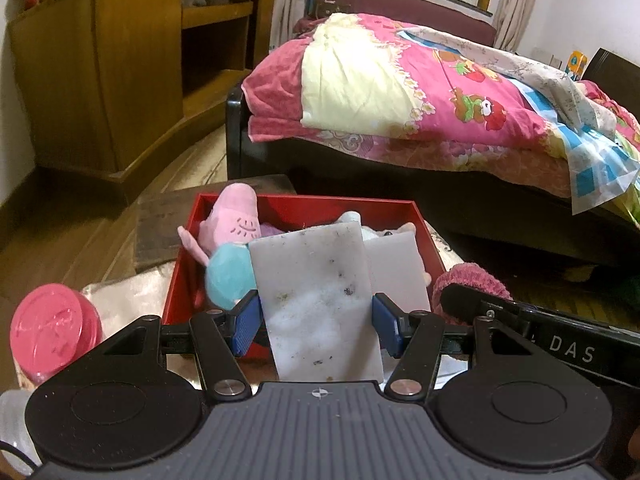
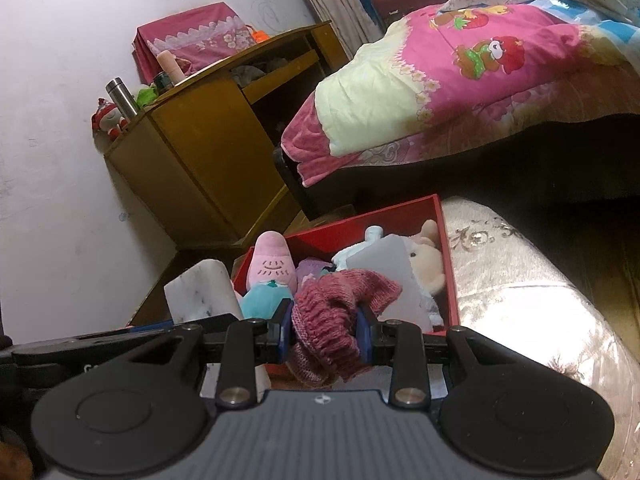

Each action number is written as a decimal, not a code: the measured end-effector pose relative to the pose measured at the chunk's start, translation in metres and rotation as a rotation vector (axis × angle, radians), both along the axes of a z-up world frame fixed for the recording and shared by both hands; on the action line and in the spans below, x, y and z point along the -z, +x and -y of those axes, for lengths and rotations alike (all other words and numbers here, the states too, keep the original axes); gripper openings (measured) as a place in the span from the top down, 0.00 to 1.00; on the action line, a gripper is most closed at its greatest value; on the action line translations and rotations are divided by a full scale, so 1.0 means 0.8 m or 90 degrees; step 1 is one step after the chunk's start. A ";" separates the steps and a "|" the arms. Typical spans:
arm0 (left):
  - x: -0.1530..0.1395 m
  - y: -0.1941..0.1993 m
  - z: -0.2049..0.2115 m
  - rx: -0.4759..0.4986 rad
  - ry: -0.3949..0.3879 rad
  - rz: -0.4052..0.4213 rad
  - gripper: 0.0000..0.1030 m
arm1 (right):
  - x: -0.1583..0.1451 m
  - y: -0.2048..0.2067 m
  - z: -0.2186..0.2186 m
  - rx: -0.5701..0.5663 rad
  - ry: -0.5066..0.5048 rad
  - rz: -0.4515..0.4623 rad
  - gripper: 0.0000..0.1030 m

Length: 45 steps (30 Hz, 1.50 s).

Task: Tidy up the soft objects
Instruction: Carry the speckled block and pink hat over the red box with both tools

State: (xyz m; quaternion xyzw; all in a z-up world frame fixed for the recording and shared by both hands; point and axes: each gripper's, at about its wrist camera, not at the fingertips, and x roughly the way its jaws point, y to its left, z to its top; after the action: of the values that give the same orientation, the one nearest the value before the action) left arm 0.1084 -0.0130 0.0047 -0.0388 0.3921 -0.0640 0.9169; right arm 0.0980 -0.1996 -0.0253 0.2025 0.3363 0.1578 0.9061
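Observation:
My left gripper [image 1: 316,322] is shut on a white, speckled sponge block [image 1: 320,300], held upright above the near edge of the red box [image 1: 430,232]. The same sponge block [image 2: 200,292] stands at the left of the right wrist view. My right gripper [image 2: 324,330] is shut on a dark pink knitted cloth [image 2: 332,312], bunched between the blue pads just over the red box [image 2: 450,264]. Inside the box lie a pink plush [image 1: 234,220], a teal plush [image 1: 228,274], another white sponge [image 1: 394,270] and a cream plush rabbit [image 2: 428,260].
The box rests on a silvery patterned cushion [image 2: 512,292]. A pink-lidded jar [image 1: 52,334] stands at the left. Behind are a bed with a pink quilt [image 1: 440,92], a wooden cabinet [image 1: 132,72] and wooden floor [image 1: 80,240].

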 end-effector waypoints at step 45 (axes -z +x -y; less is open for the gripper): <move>0.010 0.088 0.010 -0.023 0.072 0.019 0.42 | 0.004 0.080 0.008 0.022 -0.031 0.022 0.96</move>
State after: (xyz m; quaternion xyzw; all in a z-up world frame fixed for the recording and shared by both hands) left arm 0.1791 -0.0212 -0.0035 0.0069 0.3808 -0.0253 0.9243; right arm 0.1620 -0.2063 -0.0283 0.1833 0.3205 0.1375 0.9191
